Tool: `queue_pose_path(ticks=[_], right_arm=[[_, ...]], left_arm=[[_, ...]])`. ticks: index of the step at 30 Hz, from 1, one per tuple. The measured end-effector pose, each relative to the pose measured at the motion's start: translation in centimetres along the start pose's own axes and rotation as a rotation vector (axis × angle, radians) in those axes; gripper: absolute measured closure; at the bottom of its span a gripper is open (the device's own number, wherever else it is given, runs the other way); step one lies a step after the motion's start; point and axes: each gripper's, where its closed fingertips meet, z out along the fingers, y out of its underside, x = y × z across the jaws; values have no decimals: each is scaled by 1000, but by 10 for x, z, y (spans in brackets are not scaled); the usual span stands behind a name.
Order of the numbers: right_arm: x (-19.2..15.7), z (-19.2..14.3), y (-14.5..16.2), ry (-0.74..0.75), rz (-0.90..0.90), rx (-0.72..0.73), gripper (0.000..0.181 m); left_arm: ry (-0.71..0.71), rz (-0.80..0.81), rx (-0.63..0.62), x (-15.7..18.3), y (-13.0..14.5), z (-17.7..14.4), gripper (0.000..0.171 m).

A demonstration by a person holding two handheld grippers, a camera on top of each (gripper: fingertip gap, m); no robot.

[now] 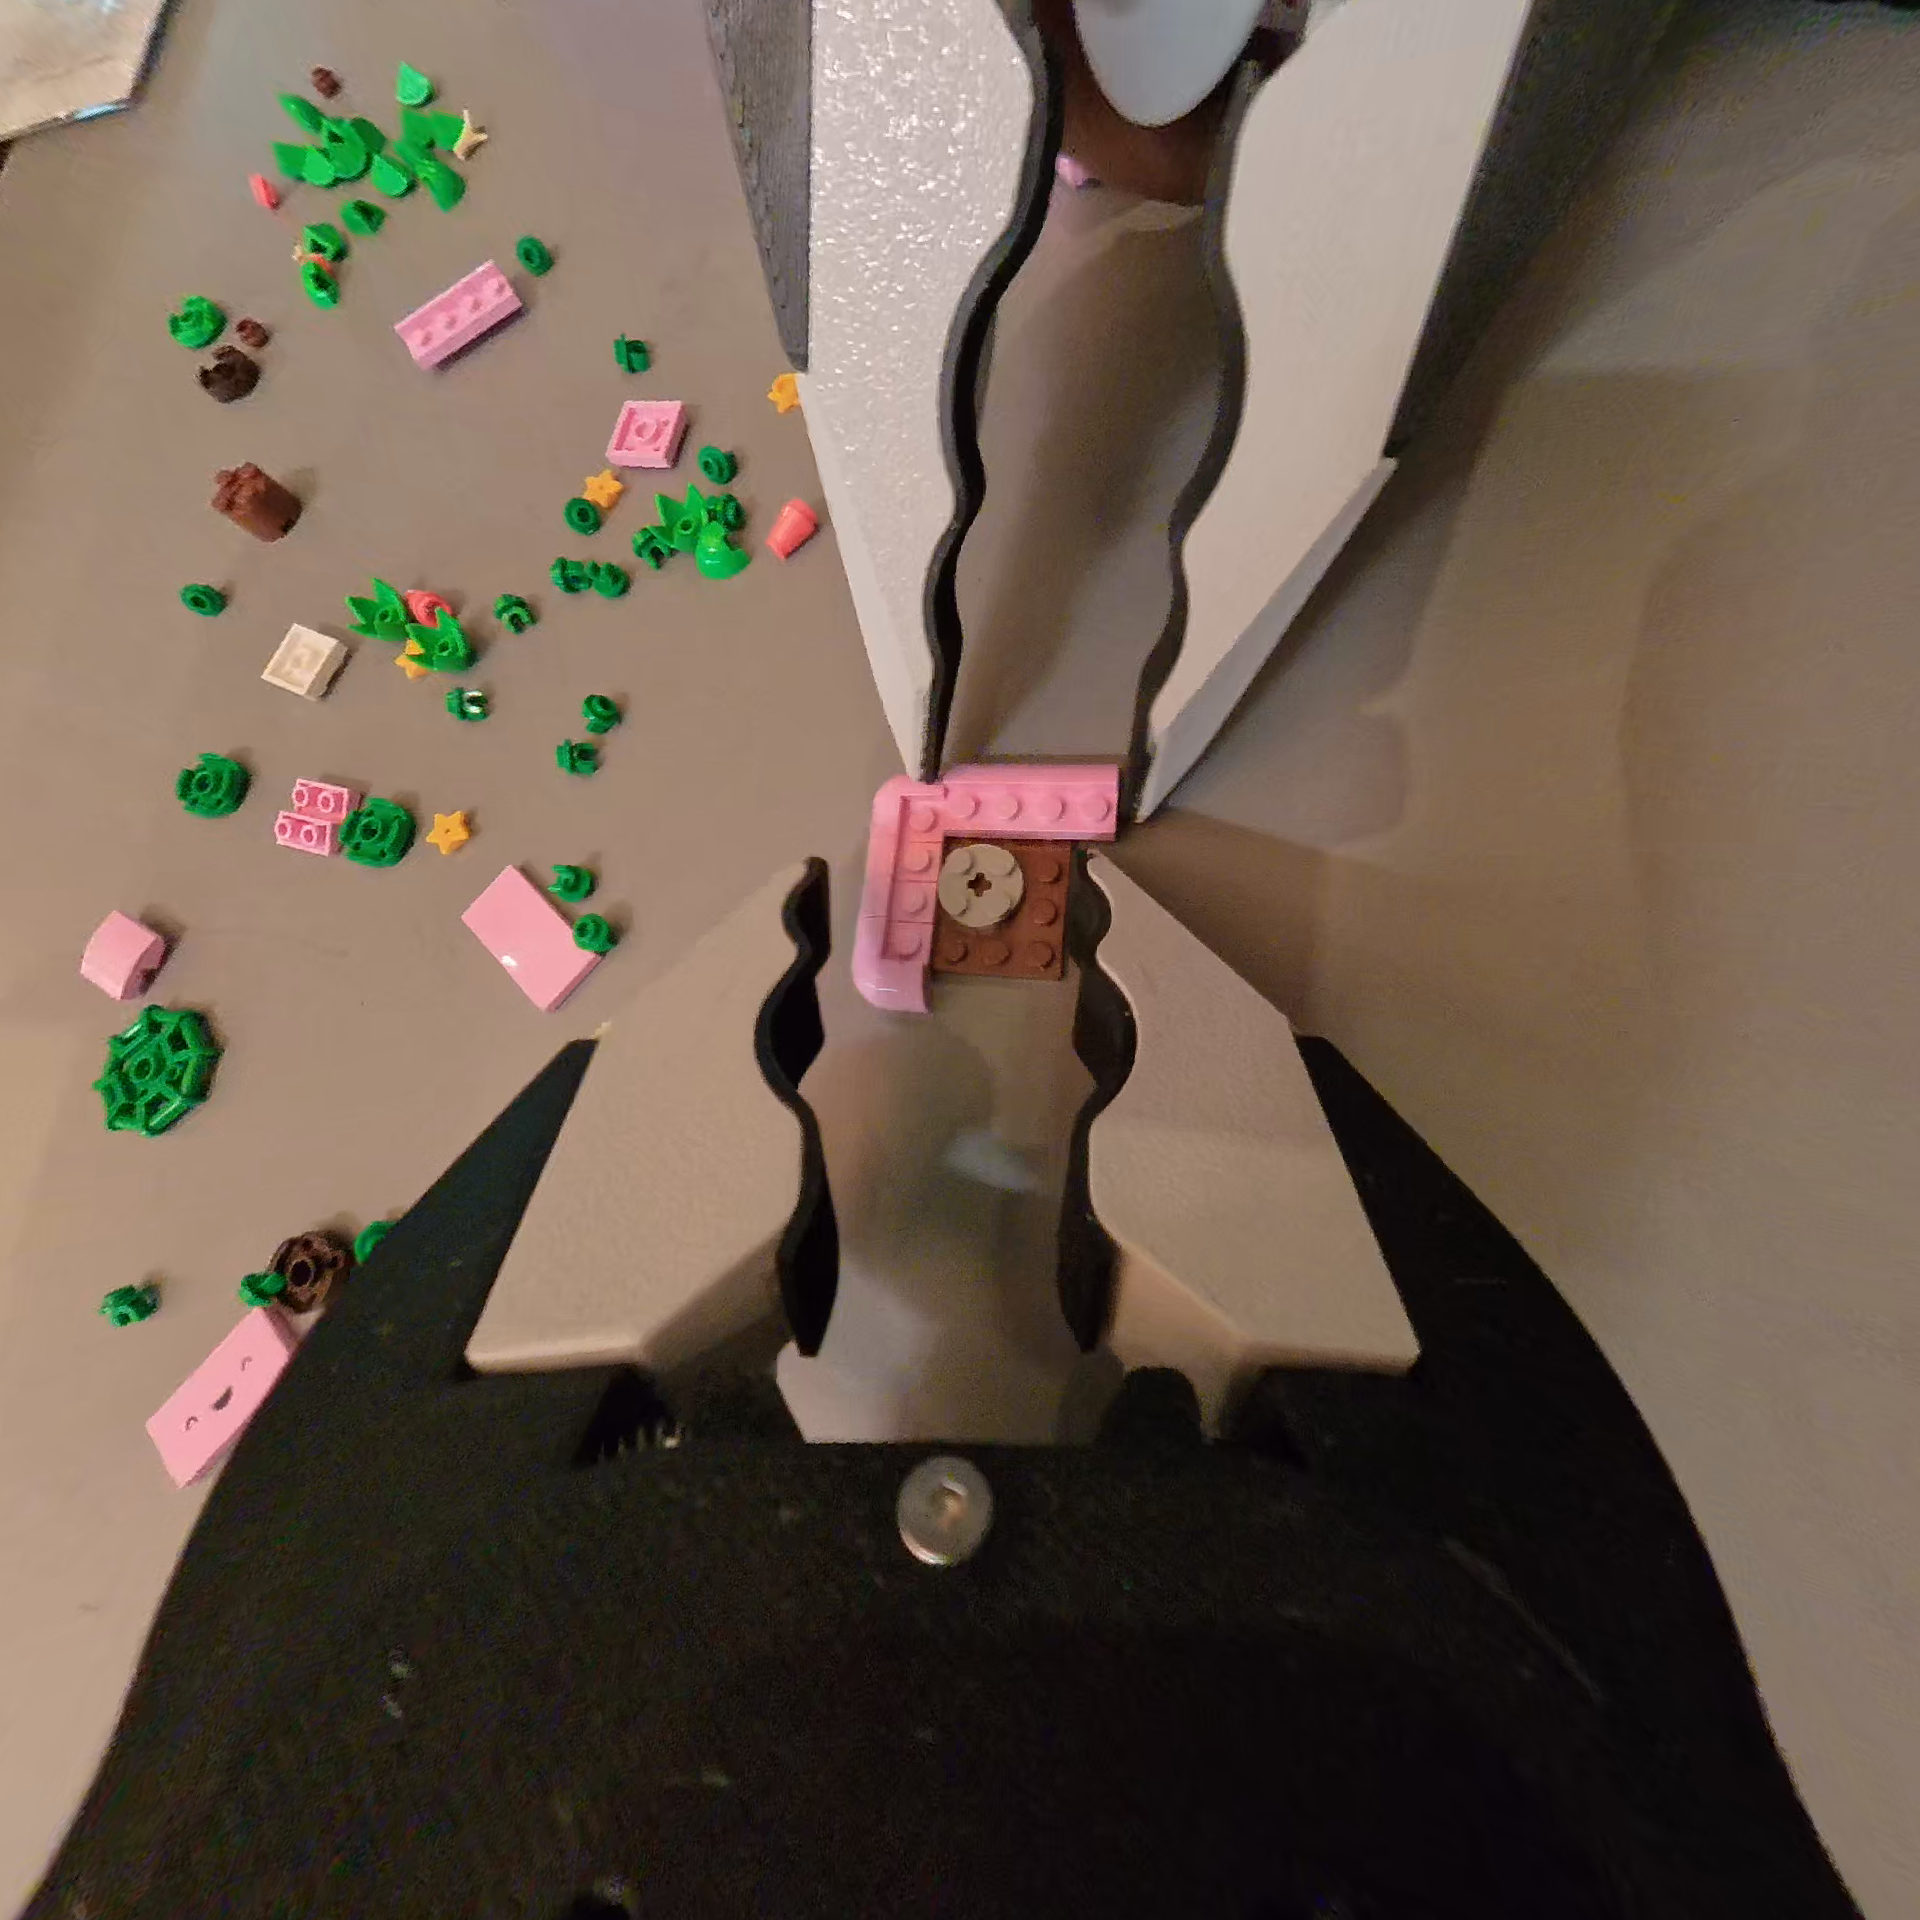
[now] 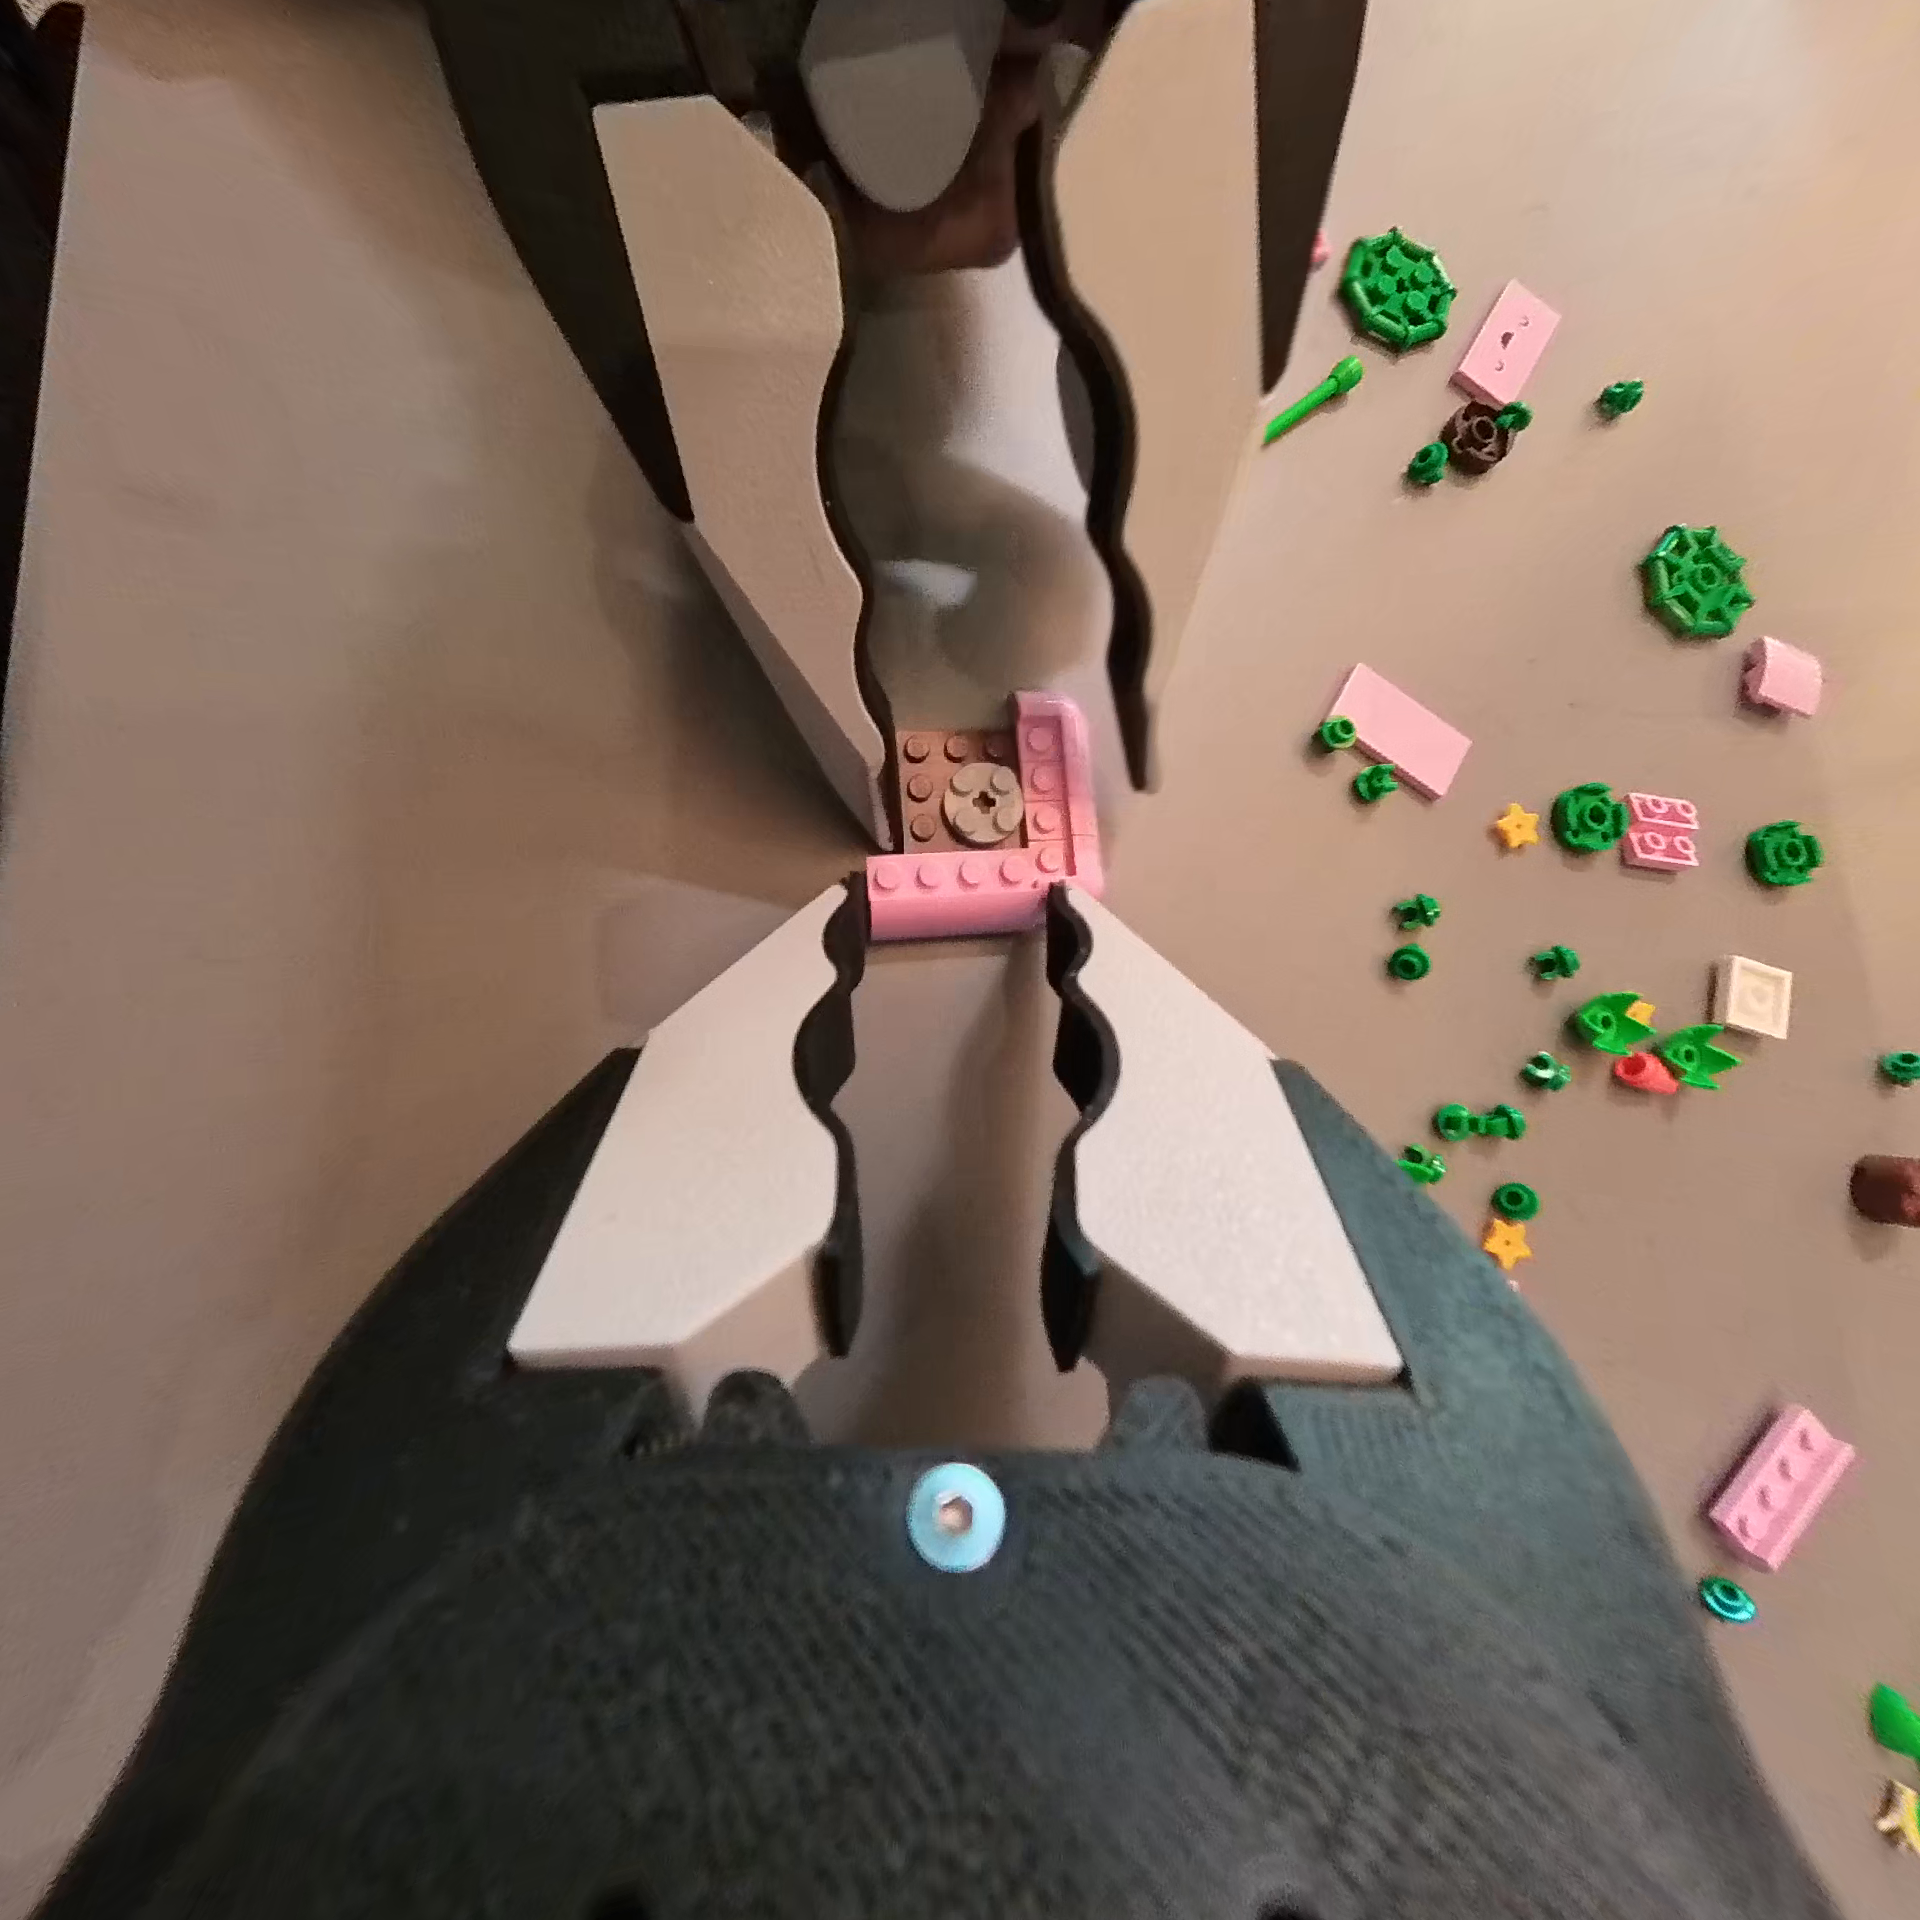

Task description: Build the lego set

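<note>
My left gripper [image 1: 951, 894] seems clamped on the brown plate [image 1: 1013, 935]; right gripper [image 2: 945, 914] pinches its pink wall brick [image 2: 951, 894] (loose pieces litter the grey table [image 1: 1610, 831]).

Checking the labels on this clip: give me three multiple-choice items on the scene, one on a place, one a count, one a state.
1. Where is the grey round piece?
A. on the middle of the brown plate
B. among the loose green bits
C. on top of a pink wall

2. How many sides of the brown plate are lined in pink?
A. one
B. two
C. four

3. What is the right claw doing?
A. holding a green leaf
B. lying far from the build
C. closed on the ends of the pink brick

Answers: A, brown studs show all round it; B, the pink forms an L; C, a fingertip meets each end of the brick.
</note>
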Motion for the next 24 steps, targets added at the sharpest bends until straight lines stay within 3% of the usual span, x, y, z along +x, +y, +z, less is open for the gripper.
queue_pose_path(ticks=[5, 13, 24], right_arm=[[0, -4, -1, -7, 8, 16, 148], [-4, -5, -3, -28, 9, 30, 155], [-8, -4, -3, -48, 6, 28, 158]], left_arm=[[31, -78, 11, -3, 0, -2, 123], [230, -254, 5, 8, 4, -7, 123], [192, -231, -13, 6, 6, -6, 133]])
